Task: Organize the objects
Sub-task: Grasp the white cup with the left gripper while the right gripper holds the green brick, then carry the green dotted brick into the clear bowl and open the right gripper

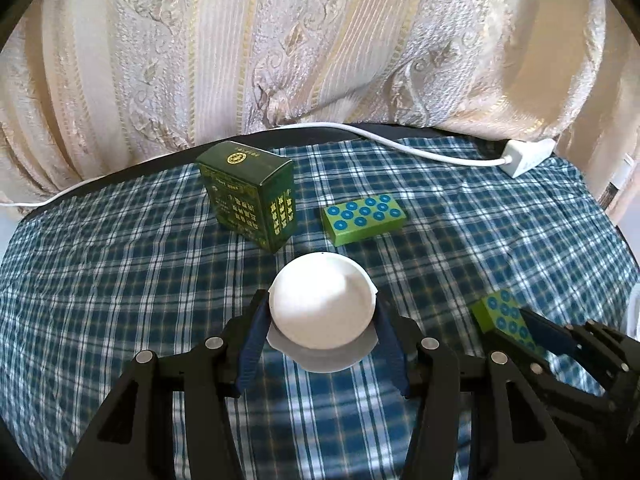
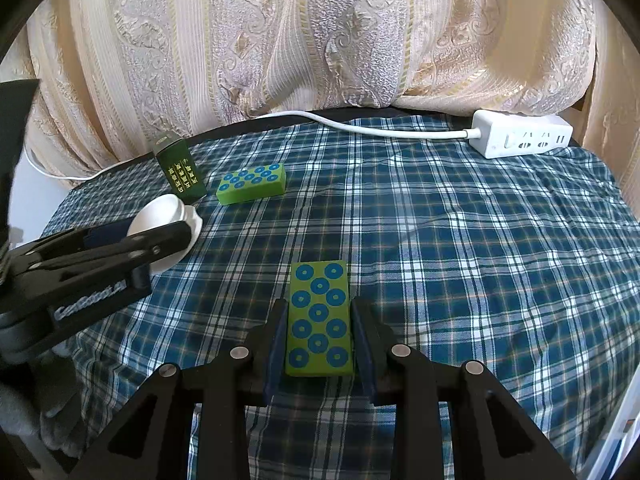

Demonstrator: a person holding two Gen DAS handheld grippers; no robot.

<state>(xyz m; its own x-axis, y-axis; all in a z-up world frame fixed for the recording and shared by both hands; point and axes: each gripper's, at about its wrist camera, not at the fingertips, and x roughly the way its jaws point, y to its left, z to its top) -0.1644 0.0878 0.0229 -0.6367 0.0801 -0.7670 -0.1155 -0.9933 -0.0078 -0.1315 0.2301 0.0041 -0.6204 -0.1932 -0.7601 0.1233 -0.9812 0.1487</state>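
Presently on the plaid-covered table, catalogued by item:

- White bowl (image 1: 322,304): clamped by its sides between the two pads of the left gripper (image 1: 322,334) and, judging by the shadow beneath it, lifted off the checked tablecloth (image 1: 120,264). Not yet set anywhere.
- Green tile in hand (image 2: 319,318): flat block with blue rings, pinched along its long edges by the right gripper (image 2: 319,344), jaws drawn in tight on it. Whether it rests on the cloth or hangs just above cannot be told.
- Second green tile (image 1: 365,215): lies flat on the cloth, untouched, just beside the dark green box (image 1: 250,196).
- Dark green box: upright near the far edge, in no grip.
- White power strip (image 2: 520,139): at the far right edge with its cable; probably not part of the sorting.
- Progress, as a judgement: early to middling. Two items are picked up, none visibly placed; no final grouping shows yet, and the second tile and box remain to be dealt with.
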